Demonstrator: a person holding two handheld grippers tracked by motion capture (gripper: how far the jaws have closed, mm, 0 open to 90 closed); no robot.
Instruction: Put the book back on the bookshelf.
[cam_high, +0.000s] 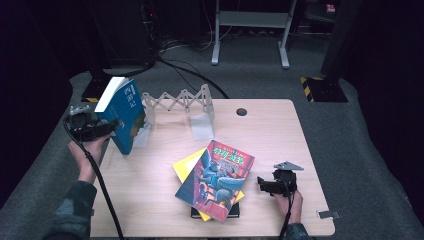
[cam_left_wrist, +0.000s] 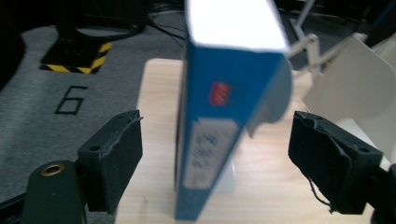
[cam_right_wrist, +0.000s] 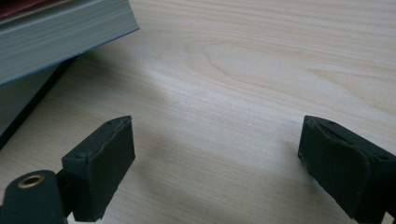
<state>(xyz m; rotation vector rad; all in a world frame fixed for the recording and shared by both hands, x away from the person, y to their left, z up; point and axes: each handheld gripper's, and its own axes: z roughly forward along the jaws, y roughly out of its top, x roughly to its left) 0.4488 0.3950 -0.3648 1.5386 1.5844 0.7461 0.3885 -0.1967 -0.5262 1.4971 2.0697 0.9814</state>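
Blue paperback book (cam_high: 123, 117) with white page edges stood upright near the left rear corner of the pale wooden tabletop (cam_high: 280, 135), just beside the white folding accordion-style book rack (cam_high: 179, 102). Its spine, facing the left gripper view, bore a small red mark and a white label whose printing was too blurred to read; its cover carried characters in a white panel that were too small to make out. A black figure "6" (cam_left_wrist: 71, 99) was marked on the grey carpet (cam_high: 350, 125). The left gripper (cam_left_wrist: 215, 158) was level with the book's lower spine, jaws wide apart on either side of it, neither pad touching; the book stood free between them. The right gripper (cam_right_wrist: 212, 172) rested low over bare tabletop, jaws wide and empty, beside a stack of books (cam_high: 215, 182) topped by an illustrated red-and-blue volume (cam_high: 217, 177) with yellow title characters, lying over a yellow book (cam_high: 184, 166) and a black one (cam_high: 196, 214).
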